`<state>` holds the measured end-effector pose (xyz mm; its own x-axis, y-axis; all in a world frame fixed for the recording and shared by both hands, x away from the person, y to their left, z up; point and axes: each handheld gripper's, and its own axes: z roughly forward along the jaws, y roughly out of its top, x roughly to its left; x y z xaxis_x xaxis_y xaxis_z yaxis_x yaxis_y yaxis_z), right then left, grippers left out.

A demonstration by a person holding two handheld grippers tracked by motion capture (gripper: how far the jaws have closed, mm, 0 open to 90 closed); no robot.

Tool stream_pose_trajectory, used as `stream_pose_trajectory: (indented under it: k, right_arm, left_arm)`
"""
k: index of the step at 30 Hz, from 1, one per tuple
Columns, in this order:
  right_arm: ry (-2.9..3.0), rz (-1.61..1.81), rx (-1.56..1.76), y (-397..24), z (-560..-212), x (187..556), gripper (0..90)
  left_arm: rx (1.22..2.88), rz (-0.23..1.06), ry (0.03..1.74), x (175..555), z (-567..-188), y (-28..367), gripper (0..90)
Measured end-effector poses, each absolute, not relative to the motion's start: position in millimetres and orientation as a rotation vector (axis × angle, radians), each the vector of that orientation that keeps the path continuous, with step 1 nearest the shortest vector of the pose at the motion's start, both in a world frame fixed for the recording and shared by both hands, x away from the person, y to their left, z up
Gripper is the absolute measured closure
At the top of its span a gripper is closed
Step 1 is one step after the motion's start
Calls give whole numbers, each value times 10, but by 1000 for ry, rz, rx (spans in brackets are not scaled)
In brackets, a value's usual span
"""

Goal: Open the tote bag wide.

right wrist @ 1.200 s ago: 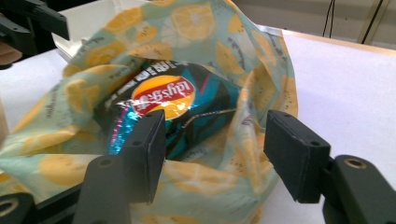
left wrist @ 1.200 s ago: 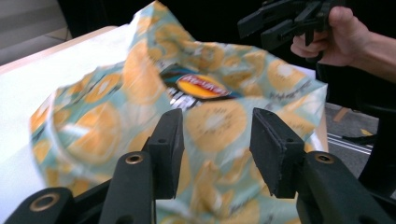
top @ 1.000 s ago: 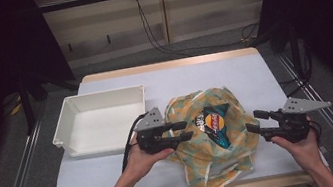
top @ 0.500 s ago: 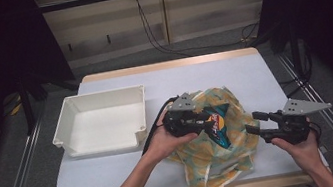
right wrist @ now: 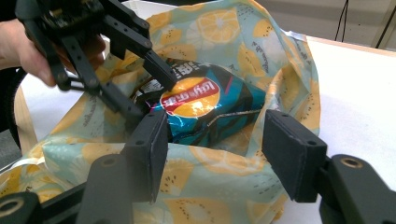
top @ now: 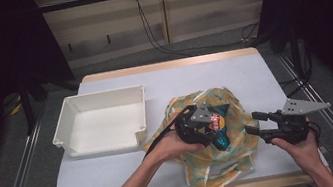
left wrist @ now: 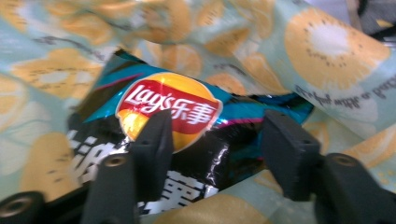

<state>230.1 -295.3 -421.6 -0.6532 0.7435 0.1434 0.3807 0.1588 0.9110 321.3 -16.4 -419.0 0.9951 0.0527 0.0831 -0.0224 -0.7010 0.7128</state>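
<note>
left tool [top: 209, 132] released, astride chips [left wrist: 187, 135] in bag [top: 216, 166] | close squarely on chips, not cloth | right tool [top: 255, 124] released beside bag

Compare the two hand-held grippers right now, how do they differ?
The left hand-held gripper reaches over the fruit-print bag, its jaws astride the chip packet; the right hand-held gripper waits at the bag's right edge, near nothing. The left tilts down; the right lies level. Both are open.
</note>
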Motion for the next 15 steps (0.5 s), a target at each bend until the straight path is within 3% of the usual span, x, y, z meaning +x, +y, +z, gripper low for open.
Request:
stream_pose_trajectory:
  k: [9, 15]
  right_arm:
    - [2110, 1499, 1078, -2957, -4231, 2319, 398]
    - [2119, 1494, 1078, -2949, -4243, 2324, 394]
  left_arm:
    - [2402, 177, -43, 3180, -4282, -258, 361]
    - [2426, 224, -54, 3183, -4321, -287, 562]
